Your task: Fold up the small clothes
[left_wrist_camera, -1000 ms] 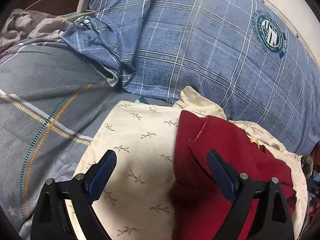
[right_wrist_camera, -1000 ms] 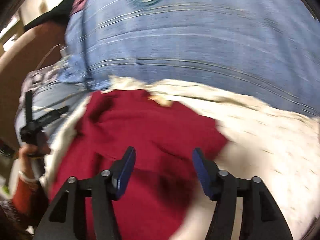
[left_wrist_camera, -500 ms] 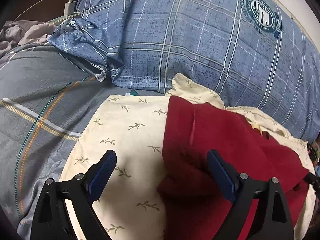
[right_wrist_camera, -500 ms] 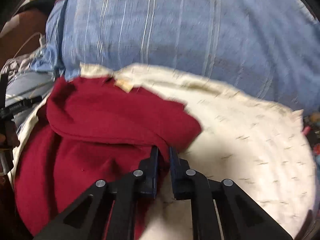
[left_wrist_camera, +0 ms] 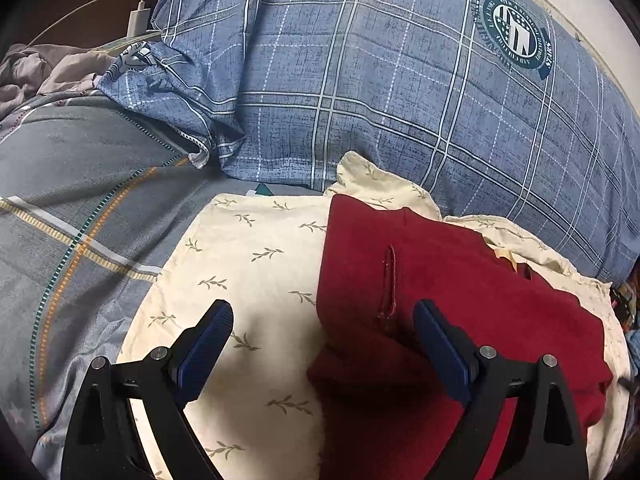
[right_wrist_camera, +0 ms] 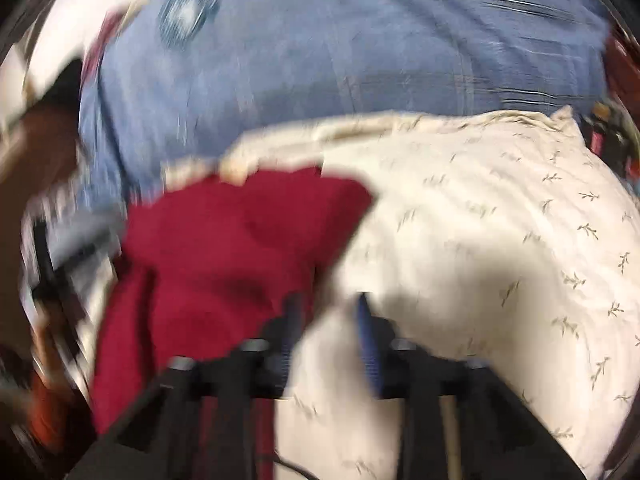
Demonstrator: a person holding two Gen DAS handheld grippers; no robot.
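A dark red garment (left_wrist_camera: 432, 288) lies partly folded on a cream leaf-print cloth (left_wrist_camera: 256, 264) on the bed. My left gripper (left_wrist_camera: 322, 344) is open and empty, its jaws wide over the garment's left edge. In the blurred right wrist view the red garment (right_wrist_camera: 232, 248) lies to the left on the cream cloth (right_wrist_camera: 500, 240). My right gripper (right_wrist_camera: 328, 320) has its jaws apart by a small gap, with the garment's edge beside its left finger; nothing shows between the jaws.
A blue plaid pillow (left_wrist_camera: 380, 92) lies just behind the cloth. A grey striped bedsheet (left_wrist_camera: 80, 200) spreads to the left. A white charger and cable (left_wrist_camera: 138, 20) sit at the far left, by crumpled grey fabric (left_wrist_camera: 36, 68).
My right gripper shut on the red garment's edge, then opened again and swung right. The garment's flap now lies folded over. My left gripper drifted slightly and stayed open.
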